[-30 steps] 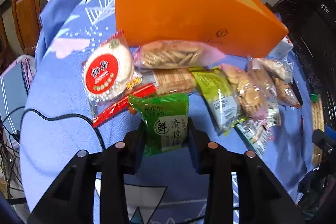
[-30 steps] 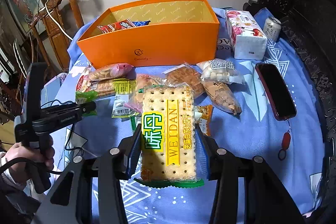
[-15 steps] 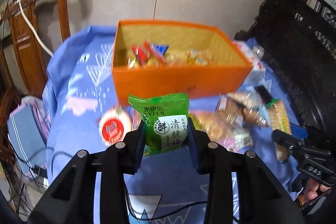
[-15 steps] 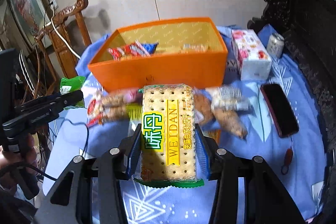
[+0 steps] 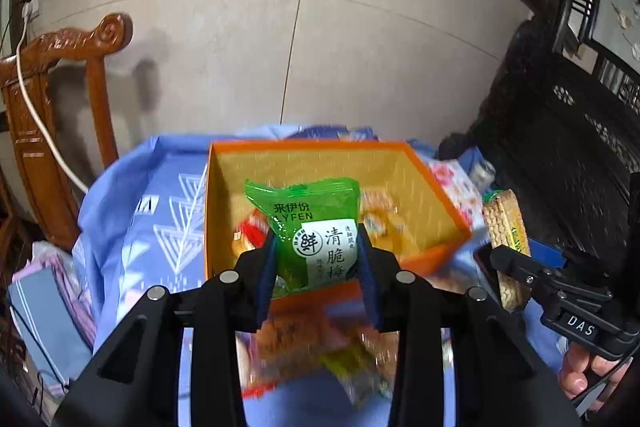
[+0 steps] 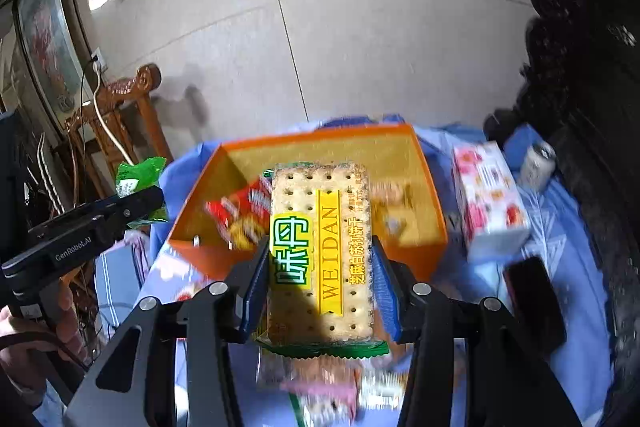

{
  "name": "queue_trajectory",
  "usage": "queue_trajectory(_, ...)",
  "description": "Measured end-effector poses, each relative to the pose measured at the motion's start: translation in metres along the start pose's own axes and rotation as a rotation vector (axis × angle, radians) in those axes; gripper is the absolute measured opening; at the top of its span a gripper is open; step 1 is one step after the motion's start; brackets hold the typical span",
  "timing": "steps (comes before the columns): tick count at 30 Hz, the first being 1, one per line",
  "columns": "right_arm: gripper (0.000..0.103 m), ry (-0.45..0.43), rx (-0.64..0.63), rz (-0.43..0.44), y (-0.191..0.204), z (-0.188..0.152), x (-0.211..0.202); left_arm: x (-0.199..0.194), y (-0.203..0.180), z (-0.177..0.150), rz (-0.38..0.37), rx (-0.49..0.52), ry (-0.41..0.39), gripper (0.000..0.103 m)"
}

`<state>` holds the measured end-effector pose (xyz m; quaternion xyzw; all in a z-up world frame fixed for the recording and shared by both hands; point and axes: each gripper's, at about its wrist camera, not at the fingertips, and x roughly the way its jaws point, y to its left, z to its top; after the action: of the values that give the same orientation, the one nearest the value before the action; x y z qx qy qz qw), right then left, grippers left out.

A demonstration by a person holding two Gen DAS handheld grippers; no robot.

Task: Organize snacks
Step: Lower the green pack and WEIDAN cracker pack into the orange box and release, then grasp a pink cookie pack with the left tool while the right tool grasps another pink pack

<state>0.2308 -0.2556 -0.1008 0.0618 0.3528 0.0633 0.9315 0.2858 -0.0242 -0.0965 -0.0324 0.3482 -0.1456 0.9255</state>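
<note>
While both hands carry a snack in the air, the orange box [image 5: 436,259] lies ahead of and below each gripper, with its open top facing up. The left gripper [image 5: 318,259] pinches a green plum packet [image 5: 316,227] by its lower half, so the packet stands upright between the blue pads, in front of the inside of the box in the left wrist view. The right gripper [image 6: 320,287] is clamped on the two long sides of a cracker pack [image 6: 320,251], and the long axis of this pack points forward, toward the box [image 6: 432,259]. From both views I judge that neither snack is over the opening for sure; the near wall is possibly not yet crossed. Some snacks lie already inside. More packets rest on the surface [image 5: 160,195] in front of the box, under the grippers, but they are blurred.
</note>
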Motion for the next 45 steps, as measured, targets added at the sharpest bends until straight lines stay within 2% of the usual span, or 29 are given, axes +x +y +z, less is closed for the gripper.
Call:
queue_trajectory(10,0.048,-0.008,-0.030,0.016,0.004,0.051,0.060,0.059,0.010,0.048,0.002,-0.006,-0.016,0.038)
queue_trajectory(11,0.048,-0.009,-0.030,0.015,0.005,0.054,0.064,0.064,0.013,0.051,0.007,-0.018,-0.016,0.056)
queue_trajectory(12,0.059,-0.013,-0.028,0.016,0.004,0.059,0.069,0.067,0.017,0.054,0.032,-0.036,-0.018,0.089)
queue_trajectory(13,0.081,-0.016,-0.021,0.016,0.003,0.062,0.071,0.067,0.021,0.054,0.067,-0.051,-0.032,0.098)
queue_trajectory(14,0.088,-0.028,-0.005,0.012,0.001,0.064,0.072,0.064,0.025,0.054,0.093,-0.065,-0.062,0.098)
queue_trajectory(15,0.093,-0.038,0.007,0.009,-0.002,0.064,0.071,0.062,0.029,0.053,0.088,-0.069,-0.081,0.098)
queue_trajectory(18,0.096,-0.014,0.035,0.007,-0.010,0.059,0.071,0.061,0.039,0.047,0.085,-0.075,-0.052,0.099)
queue_trajectory(19,0.099,0.012,0.053,0.000,-0.014,0.055,0.071,0.061,0.043,0.043,0.081,-0.083,-0.035,0.099)
queue_trajectory(22,0.099,0.097,0.134,-0.023,-0.028,0.036,0.069,0.055,0.051,0.023,0.086,-0.102,0.009,0.099)
queue_trajectory(26,0.099,0.213,0.268,-0.109,-0.049,-0.007,0.057,0.041,0.057,-0.014,0.108,-0.135,0.070,0.099)
queue_trajectory(28,0.099,0.274,0.295,-0.077,-0.056,-0.033,0.052,0.032,0.056,-0.036,0.111,-0.142,0.101,0.099)
queue_trajectory(31,0.099,0.180,0.328,-0.023,-0.061,-0.066,0.028,0.019,0.052,-0.065,0.104,-0.129,0.136,0.099)
queue_trajectory(32,0.099,0.182,0.321,-0.008,-0.061,-0.076,0.023,0.014,0.048,-0.075,0.103,-0.115,0.147,0.099)
queue_trajectory(34,0.099,0.264,0.297,0.012,-0.060,-0.088,0.026,0.007,0.041,-0.090,0.100,-0.083,0.160,0.099)
queue_trajectory(36,0.099,0.372,0.295,-0.056,-0.060,-0.097,0.038,0.001,0.033,-0.103,0.097,-0.052,0.170,0.099)
queue_trajectory(37,0.099,0.410,0.310,-0.054,-0.062,-0.100,0.043,-0.002,0.029,-0.110,0.094,-0.031,0.175,0.099)
queue_trajectory(38,0.099,0.417,0.332,-0.019,-0.064,-0.105,0.046,-0.005,0.026,-0.116,0.095,-0.015,0.176,0.099)
queue_trajectory(42,0.099,0.402,0.304,-0.023,-0.058,-0.112,0.048,-0.012,0.017,-0.131,0.107,0.038,0.187,0.099)
queue_trajectory(45,0.099,0.380,0.256,0.046,-0.047,-0.114,0.048,-0.014,0.023,-0.139,0.120,0.025,0.195,0.099)
